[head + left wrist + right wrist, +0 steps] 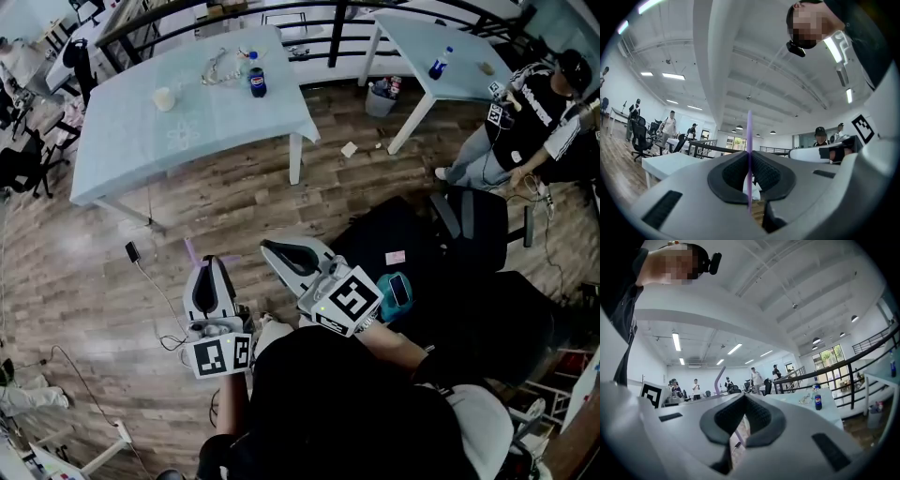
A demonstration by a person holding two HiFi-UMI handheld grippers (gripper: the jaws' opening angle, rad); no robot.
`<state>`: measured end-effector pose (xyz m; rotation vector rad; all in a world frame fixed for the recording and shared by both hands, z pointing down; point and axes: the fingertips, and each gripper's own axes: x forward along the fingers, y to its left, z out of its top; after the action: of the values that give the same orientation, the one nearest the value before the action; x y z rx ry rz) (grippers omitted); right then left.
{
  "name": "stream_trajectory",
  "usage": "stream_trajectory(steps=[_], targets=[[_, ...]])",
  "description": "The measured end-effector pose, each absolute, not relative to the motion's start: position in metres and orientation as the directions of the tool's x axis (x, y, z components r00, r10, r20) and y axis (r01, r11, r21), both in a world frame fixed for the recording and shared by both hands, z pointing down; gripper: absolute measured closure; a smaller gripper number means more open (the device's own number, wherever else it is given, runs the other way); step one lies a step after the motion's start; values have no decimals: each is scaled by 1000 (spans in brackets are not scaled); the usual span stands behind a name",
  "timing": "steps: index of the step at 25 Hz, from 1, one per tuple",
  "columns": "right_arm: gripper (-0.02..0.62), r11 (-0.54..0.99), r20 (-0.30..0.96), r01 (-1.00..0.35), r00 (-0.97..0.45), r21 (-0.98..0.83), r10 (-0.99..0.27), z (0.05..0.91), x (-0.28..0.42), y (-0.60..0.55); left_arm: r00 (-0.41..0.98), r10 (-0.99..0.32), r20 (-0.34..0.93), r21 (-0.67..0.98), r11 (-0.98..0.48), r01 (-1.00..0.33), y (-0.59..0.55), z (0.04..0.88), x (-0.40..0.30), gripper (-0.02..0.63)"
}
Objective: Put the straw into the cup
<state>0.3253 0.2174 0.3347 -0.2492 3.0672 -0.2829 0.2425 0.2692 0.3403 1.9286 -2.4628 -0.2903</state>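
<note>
A thin purple straw (750, 136) stands upright between the black pads of my left gripper (750, 157), which is shut on it. In the head view the straw (190, 251) sticks out by the left gripper's tip (209, 264), held over the wooden floor. My right gripper (269, 247) hangs just to the right of it with its jaws together and nothing between them. From the right gripper (744, 397) view the straw (720, 378) shows to the left, behind the jaws. A pale cup (164, 98) stands far off on the light blue table (131, 150).
On that table also stand a cola bottle (257, 82) and a clear tangled item (217, 67). A second table (441, 56) and a railing are at the back right. A person (525, 117) sits at the right. Black chairs (469, 225) are close on my right.
</note>
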Motion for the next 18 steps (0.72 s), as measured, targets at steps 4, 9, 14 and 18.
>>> stream_trajectory(steps=[4,9,14,18], targets=[[588,973,-33,-147,-987,-180,-155,336,339,206,-255,-959,-121,146,236,-961,261,340,259,577],[588,975,-35,-127,-990,-183,-136,337,343,201,-263,-958,-117,133,247,-960,252,340,266,577],[588,970,-41,-113,-991,-217,-124,338,343,190,-290,-950,-116,132,275,-952,245,336,265,577],[588,965,-39,-101,-993,-242,-114,339,337,185,-309,-945,-104,120,296,-948,247,335,264,577]])
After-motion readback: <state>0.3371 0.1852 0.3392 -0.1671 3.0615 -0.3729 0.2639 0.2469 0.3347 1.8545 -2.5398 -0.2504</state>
